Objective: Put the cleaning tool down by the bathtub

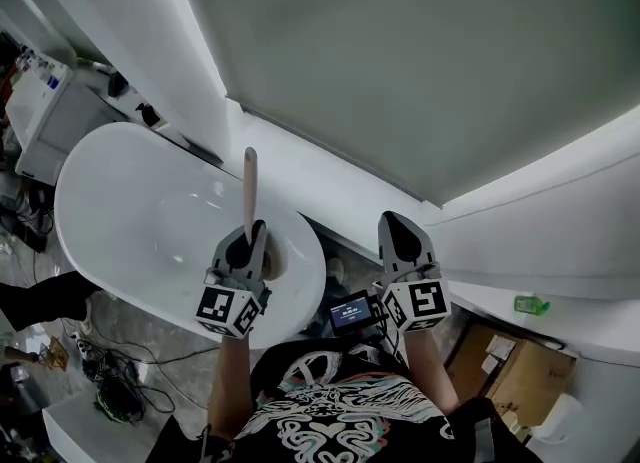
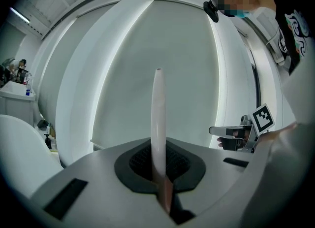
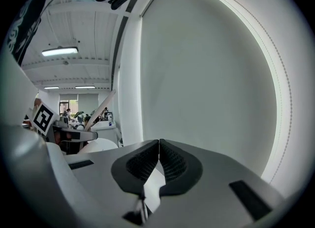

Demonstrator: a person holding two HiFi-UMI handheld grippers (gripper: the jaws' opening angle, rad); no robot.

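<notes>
A white oval bathtub (image 1: 130, 211) fills the left of the head view. Over its near rim my left gripper (image 1: 245, 246) is shut on the cleaning tool (image 1: 250, 191), a pale slim handle that stands up out of the jaws. The left gripper view shows the same handle (image 2: 157, 118) clamped between the dark pads of the left gripper (image 2: 160, 173), pointing towards a grey wall. The tool's working end is hidden. My right gripper (image 1: 400, 236) is held to the right of the tub, and its jaws (image 3: 158, 160) are shut with nothing between them.
A white ledge (image 1: 330, 186) runs behind the tub below a large grey wall. A small lit screen (image 1: 352, 313) sits between the grippers. A cardboard box (image 1: 500, 361) and a green object (image 1: 531, 304) are at the right. Cables (image 1: 120, 391) lie on the floor at the left.
</notes>
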